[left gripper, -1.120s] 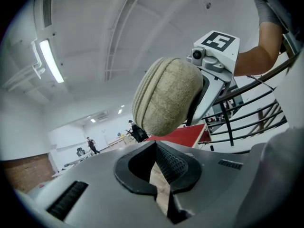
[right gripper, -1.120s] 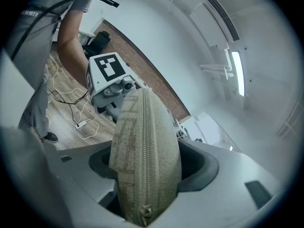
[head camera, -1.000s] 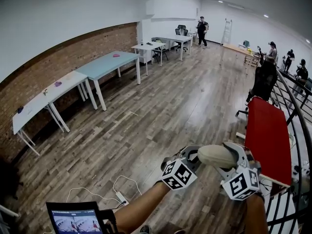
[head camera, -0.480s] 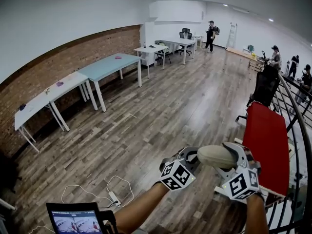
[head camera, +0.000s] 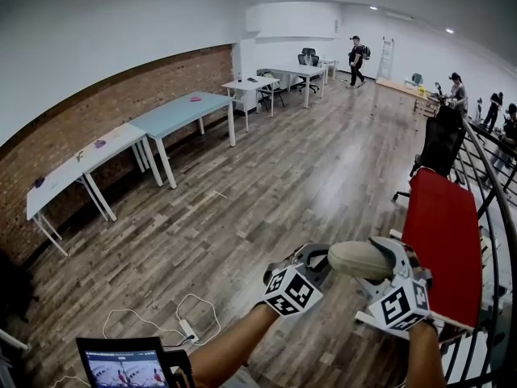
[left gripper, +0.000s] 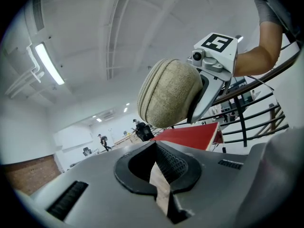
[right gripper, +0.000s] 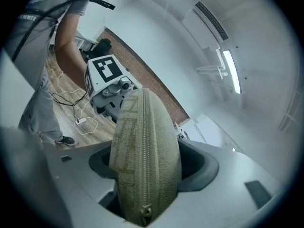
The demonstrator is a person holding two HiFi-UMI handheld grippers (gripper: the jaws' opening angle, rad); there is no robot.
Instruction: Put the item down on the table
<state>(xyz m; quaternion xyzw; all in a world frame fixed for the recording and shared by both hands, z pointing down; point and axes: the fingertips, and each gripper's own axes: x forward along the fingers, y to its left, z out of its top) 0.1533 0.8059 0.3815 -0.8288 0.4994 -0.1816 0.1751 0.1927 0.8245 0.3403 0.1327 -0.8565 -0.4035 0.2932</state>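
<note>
A beige, oval zip pouch [head camera: 359,259] is clamped in my right gripper [head camera: 378,259], held in the air above the wooden floor. In the right gripper view the pouch [right gripper: 145,160] fills the gap between the jaws, its zip facing the camera. My left gripper [head camera: 317,257] hangs just left of it, jaws together with nothing in them. From the left gripper view the pouch [left gripper: 171,93] shows above the closed left gripper [left gripper: 159,175], with the right gripper's marker cube [left gripper: 217,44] behind it.
A red table [head camera: 443,233] stands close on the right beside a black railing [head camera: 494,186] and an office chair [head camera: 441,140]. White and pale-blue tables [head camera: 174,111] line the brick wall. A cable with a power strip [head camera: 190,327] lies on the floor; a screen [head camera: 121,364] sits bottom left. People stand far back.
The view has shifted slightly, bringing the red table nearer. A person at the far end has walked to the right. Both grippers and the pouch keep the same pose.
</note>
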